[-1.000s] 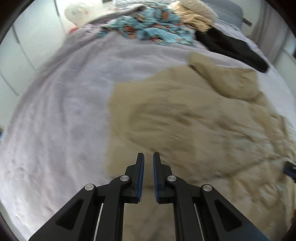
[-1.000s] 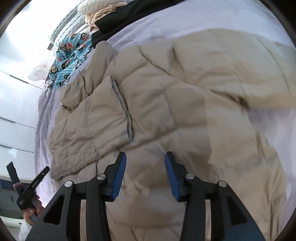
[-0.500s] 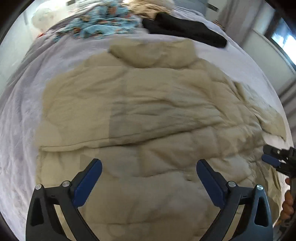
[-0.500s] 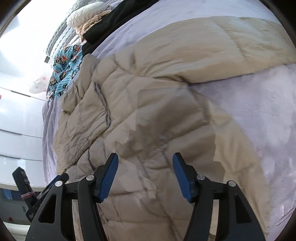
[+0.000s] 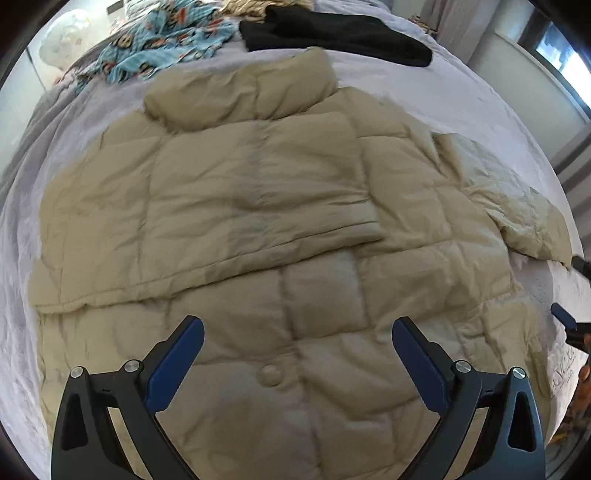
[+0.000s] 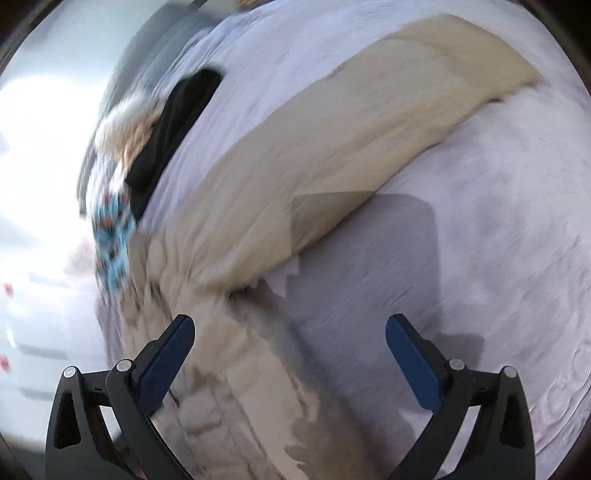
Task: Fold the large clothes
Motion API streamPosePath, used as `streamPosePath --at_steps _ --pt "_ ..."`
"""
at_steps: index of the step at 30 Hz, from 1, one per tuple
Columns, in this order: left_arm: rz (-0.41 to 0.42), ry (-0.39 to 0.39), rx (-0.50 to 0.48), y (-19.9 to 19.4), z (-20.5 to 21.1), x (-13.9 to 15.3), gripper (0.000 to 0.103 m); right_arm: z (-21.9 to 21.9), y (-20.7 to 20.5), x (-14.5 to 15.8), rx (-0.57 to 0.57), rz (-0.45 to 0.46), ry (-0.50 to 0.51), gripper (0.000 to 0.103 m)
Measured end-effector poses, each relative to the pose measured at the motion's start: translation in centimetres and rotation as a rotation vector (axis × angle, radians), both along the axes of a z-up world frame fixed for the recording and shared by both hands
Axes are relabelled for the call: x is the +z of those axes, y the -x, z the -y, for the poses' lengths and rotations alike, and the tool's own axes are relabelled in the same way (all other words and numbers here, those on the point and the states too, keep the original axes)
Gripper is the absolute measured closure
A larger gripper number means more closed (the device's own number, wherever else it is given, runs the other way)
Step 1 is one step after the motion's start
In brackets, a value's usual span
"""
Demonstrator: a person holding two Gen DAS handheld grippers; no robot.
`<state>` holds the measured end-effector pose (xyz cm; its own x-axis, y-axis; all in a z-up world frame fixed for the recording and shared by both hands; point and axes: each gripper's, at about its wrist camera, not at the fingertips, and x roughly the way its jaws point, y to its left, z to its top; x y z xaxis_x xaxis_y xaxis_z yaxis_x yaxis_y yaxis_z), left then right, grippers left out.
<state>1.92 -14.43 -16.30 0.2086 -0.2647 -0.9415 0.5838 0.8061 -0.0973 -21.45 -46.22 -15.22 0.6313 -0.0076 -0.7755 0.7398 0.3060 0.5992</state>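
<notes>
The left gripper point(image 5: 295, 332) stands with its jaws spread wide and nothing between the pads; a second ago they were pinched nearly together, and half a second ago they were already apart as now. It hangs above the lower middle of the beige puffer jacket point(image 5: 258, 206), which fills most of the left wrist view. A second ago that view showed mostly bare lilac bedspread point(image 5: 22, 206) at the left with the jacket crumpled to the right; now the jacket lies centred, collar toward the top of the frame, one sleeve folded flat across the body and the other sleeve point(image 5: 517, 206) trailing off to the right edge. Beyond the collar, a black garment point(image 5: 332, 33) sits at the top centre and a blue patterned cloth point(image 5: 162, 48) at the upper left.

The right gripper point(image 6: 291, 332) has just been opening, from partly closed to fully apart, with nothing clamped. Its view is heavily blurred. Earlier the jacket point(image 6: 332, 147) filled the frame beneath it; now the jacket runs as a band from lower left to upper right, and bare bedspread point(image 6: 480, 258) lies under the right-hand pad. The black garment point(image 6: 173, 129) and blue cloth point(image 6: 110, 236) show smeared at the left.
</notes>
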Motion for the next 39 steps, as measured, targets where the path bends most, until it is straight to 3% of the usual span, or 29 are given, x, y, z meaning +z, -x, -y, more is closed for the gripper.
streamPosePath --at_steps 6,12,19,20,22,23,24,29,34,39 --pt "0.026 -0.009 -0.017 0.5 2.9 0.5 0.001 6.4 3.0 -1.4 -0.159 0.029 -0.084 0.0" --pt "0.048 -0.011 -0.016 0.1 4.7 1.0 0.001 12.4 4.6 -3.3 -0.329 0.192 -0.177 0.0" --pt "0.059 -0.011 0.012 -0.6 5.7 1.1 0.001 17.2 3.0 -5.4 -0.429 0.383 -0.277 0.001" --pt "0.055 -0.009 0.013 -0.7 5.6 1.1 0.001 17.7 2.9 -5.6 -0.44 0.397 -0.289 0.007" --pt "0.06 -0.007 0.018 -1.0 5.6 1.2 0.001 18.3 1.8 -6.0 -0.465 0.414 -0.35 0.048" --pt "0.072 -0.011 0.02 -1.1 5.5 1.3 0.001 17.9 1.0 -6.2 -0.463 0.408 -0.369 0.08" --pt "0.09 -0.024 0.026 -1.3 5.4 1.4 0.001 17.9 0.4 -6.3 -0.456 0.407 -0.383 0.094" --pt "0.064 -0.016 0.061 -3.2 3.2 1.2 0.001 16.7 -3.2 -1.9 -0.318 0.393 -0.234 0.095" --pt "0.117 -0.005 0.142 -6.1 -0.2 2.5 0.001 12.2 -11.1 5.8 -0.024 0.298 0.042 0.094" --pt "0.18 0.01 0.26 -9.3 -4.7 4.2 0.001 3.4 -21.1 11.7 0.306 0.245 0.3 0.094"
